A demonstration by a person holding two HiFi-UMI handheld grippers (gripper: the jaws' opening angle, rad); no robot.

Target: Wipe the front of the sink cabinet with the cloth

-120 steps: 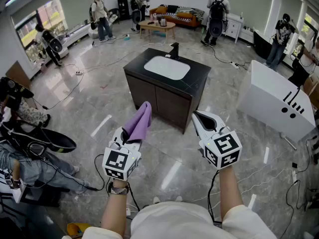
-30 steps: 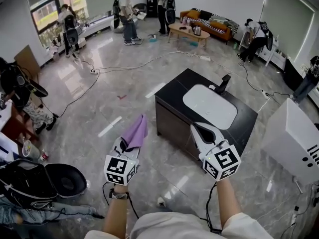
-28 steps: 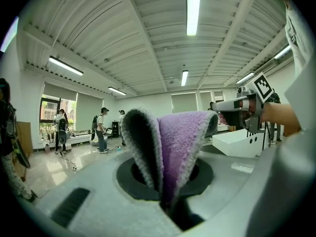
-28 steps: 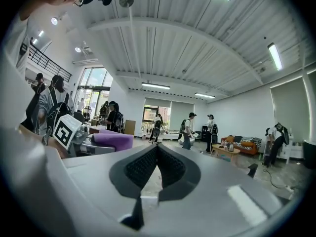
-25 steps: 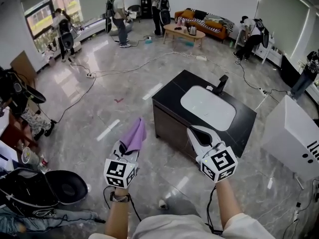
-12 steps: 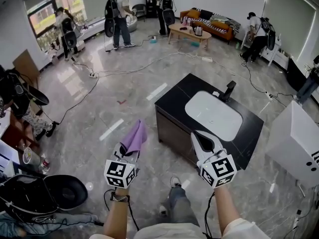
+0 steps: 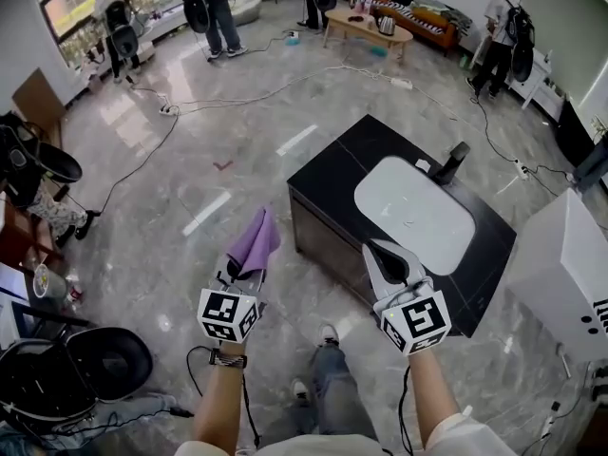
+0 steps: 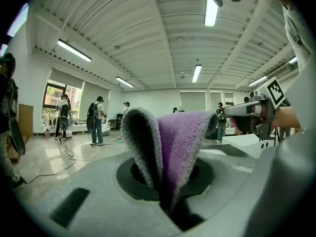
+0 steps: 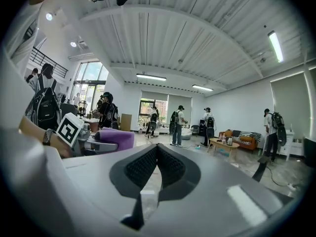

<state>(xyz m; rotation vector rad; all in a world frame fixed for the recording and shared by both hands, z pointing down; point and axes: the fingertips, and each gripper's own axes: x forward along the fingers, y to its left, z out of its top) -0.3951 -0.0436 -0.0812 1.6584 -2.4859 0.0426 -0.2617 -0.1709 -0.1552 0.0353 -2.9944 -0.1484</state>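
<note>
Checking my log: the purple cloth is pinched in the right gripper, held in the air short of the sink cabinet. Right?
Wrong gripper. The left gripper view shows the purple cloth pinched in the left gripper, held in the air short of the sink cabinet; the right gripper is shut on nothing.

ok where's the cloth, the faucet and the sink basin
cloth (image 7: 255,241), head view, middle of the purple fold
faucet (image 7: 454,161), head view, its black upright body
sink basin (image 7: 415,213), head view, centre of the white bowl
</note>
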